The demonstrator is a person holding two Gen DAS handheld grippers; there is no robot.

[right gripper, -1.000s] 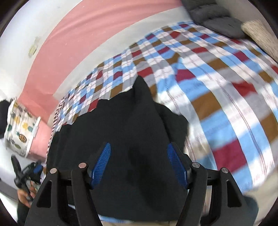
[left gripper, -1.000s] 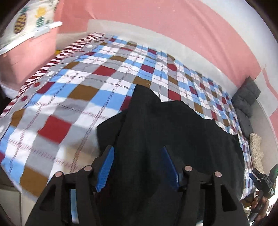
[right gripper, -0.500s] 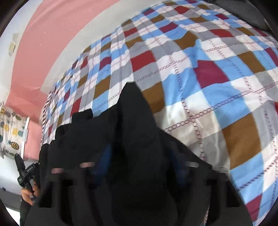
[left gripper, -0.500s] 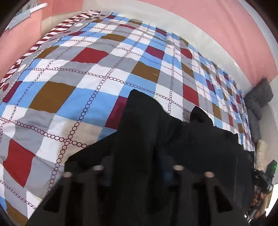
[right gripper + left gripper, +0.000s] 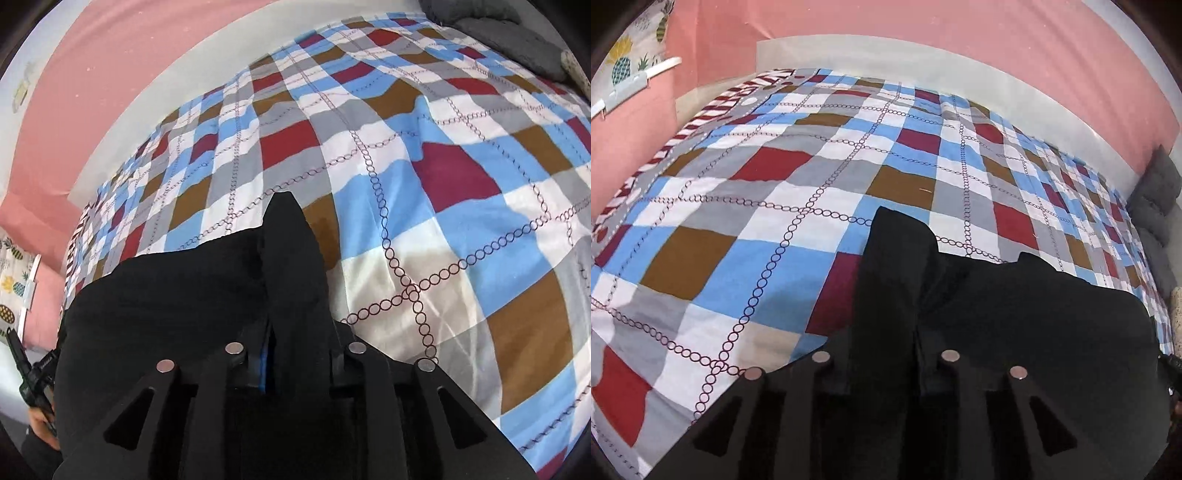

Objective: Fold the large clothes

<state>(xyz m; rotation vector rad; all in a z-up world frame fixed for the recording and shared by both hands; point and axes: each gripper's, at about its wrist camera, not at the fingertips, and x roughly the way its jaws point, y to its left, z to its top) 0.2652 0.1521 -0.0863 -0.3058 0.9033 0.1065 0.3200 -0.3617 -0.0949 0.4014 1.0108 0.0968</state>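
Black cloth bunched in both my grippers, low over a checked bedspread.

Black garment [image 5: 1015, 332] fills the near part of both views: my left gripper [image 5: 882, 369] has a thick fold of it between narrow jaws that are easing apart, the cloth packed tight between the fingers, and my right gripper [image 5: 295, 354] pinches another fold the same way, its jaws also easing apart, a strip of blue pad [image 5: 263, 369] showing beside the cloth. From each grip a peak of fabric stands up, and the rest lies spread between my two hands on the bedspread [image 5: 768, 229]. Beyond it the red, blue, brown and grey checks run to a pink wall [image 5: 923, 22]; grey cushions [image 5: 517, 40] sit at the far end.
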